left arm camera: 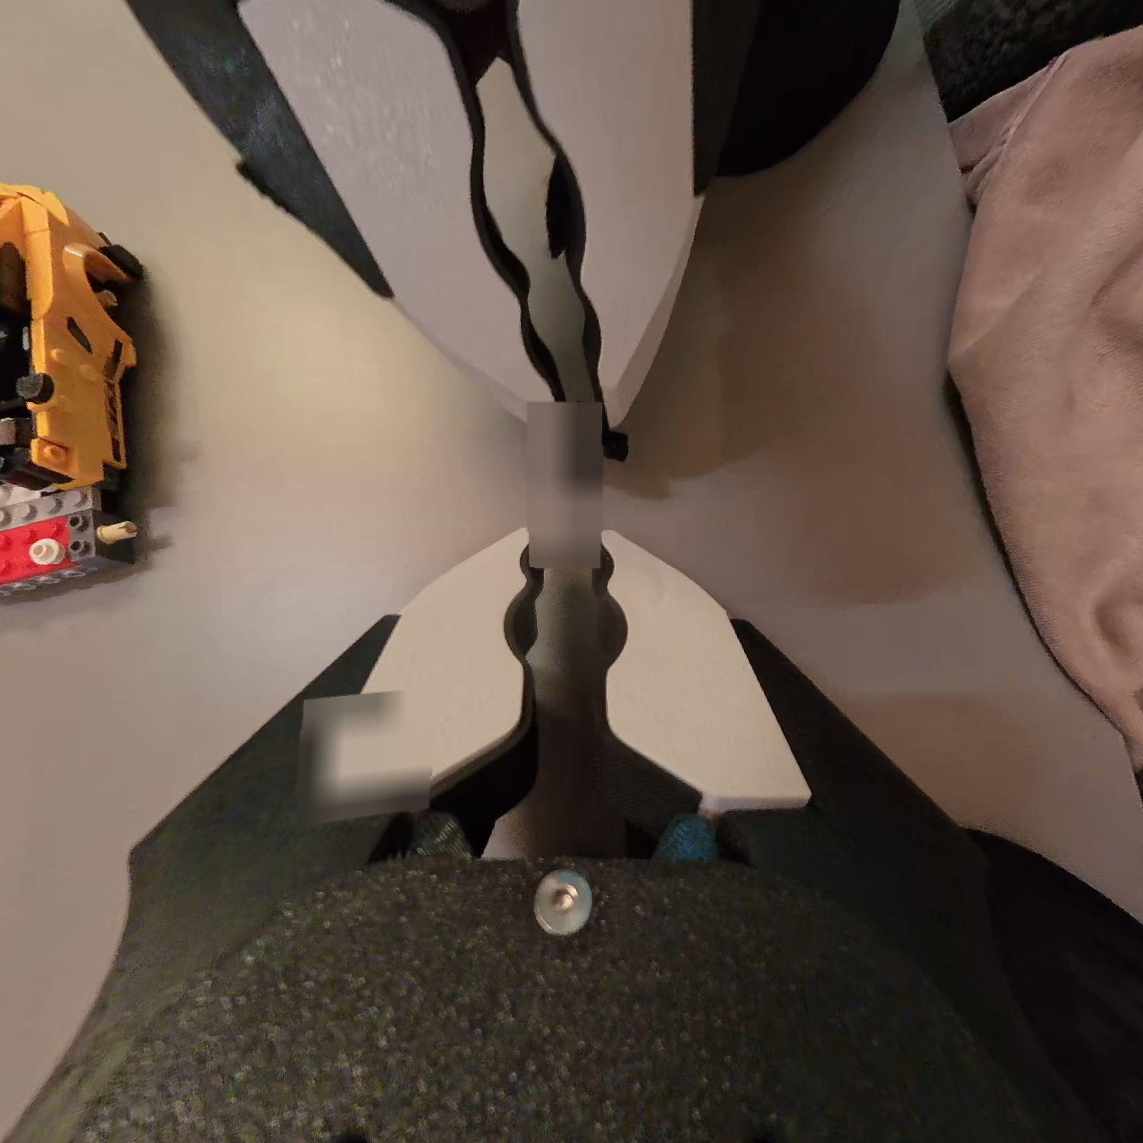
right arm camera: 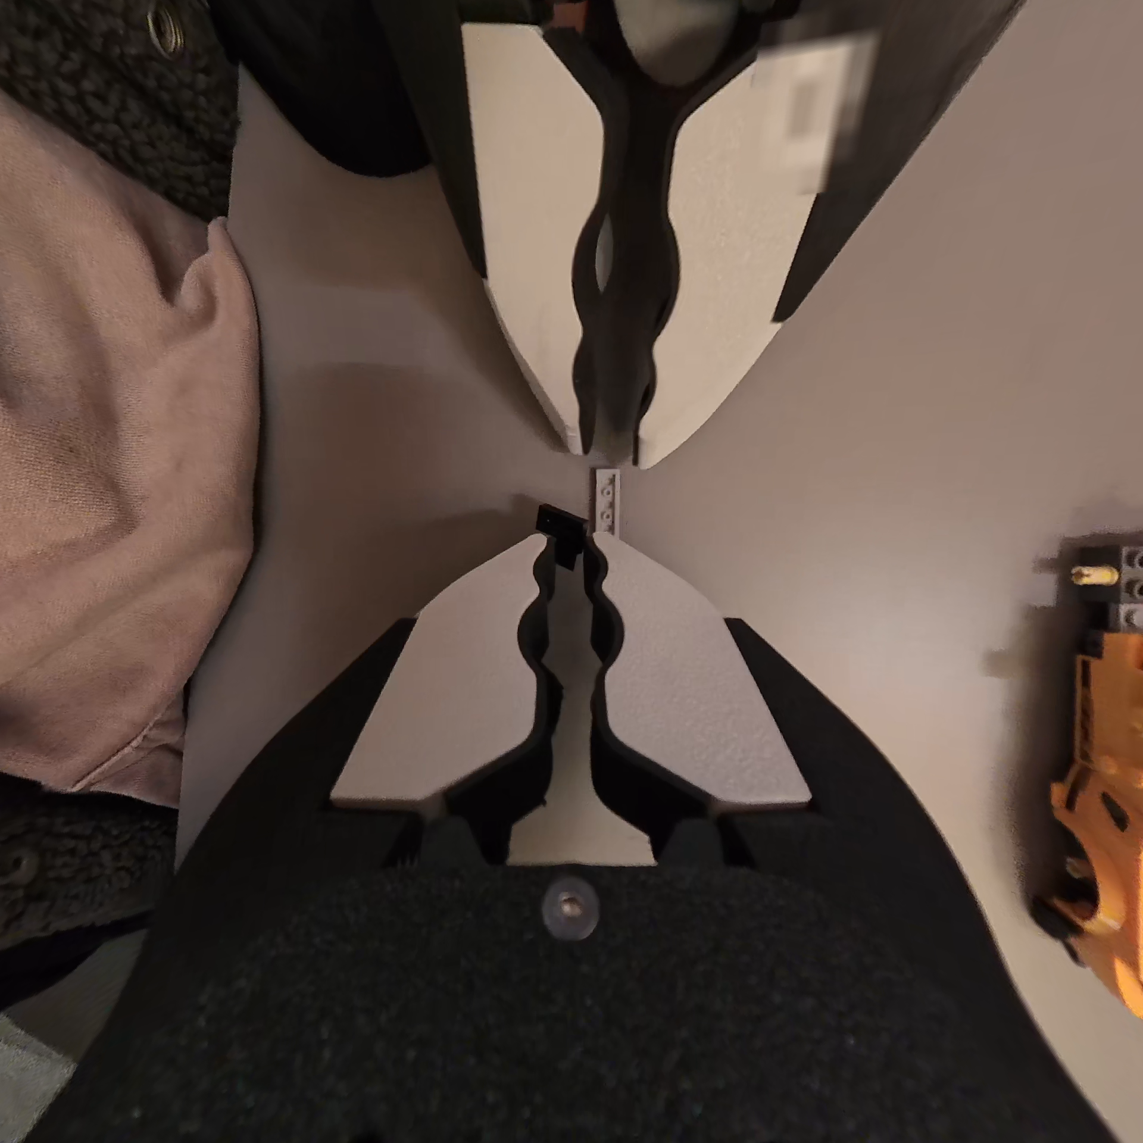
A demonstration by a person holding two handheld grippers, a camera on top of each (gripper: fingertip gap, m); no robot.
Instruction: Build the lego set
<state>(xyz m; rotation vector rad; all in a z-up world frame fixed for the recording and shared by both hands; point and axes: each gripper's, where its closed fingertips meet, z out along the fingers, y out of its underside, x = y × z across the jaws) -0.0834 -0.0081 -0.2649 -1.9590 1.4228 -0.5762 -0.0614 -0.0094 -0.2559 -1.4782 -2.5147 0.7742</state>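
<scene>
A pinkish-brown garment (right arm camera: 105, 470) lies beside dark fleece fabric (right arm camera: 117, 105) on the pale table (right arm camera: 866, 495).

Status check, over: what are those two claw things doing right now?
Right gripper shut on black piece. Left gripper shut on grey plate, the two pieces side by side, tip to tip. Orange model sits aside; nothing in the way.

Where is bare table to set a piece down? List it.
Widest bare table lies between left gripper and the orange model. A narrower strip borders the pink cloth. Crowded where it meets right gripper, around the grey plate and black piece.
</scene>
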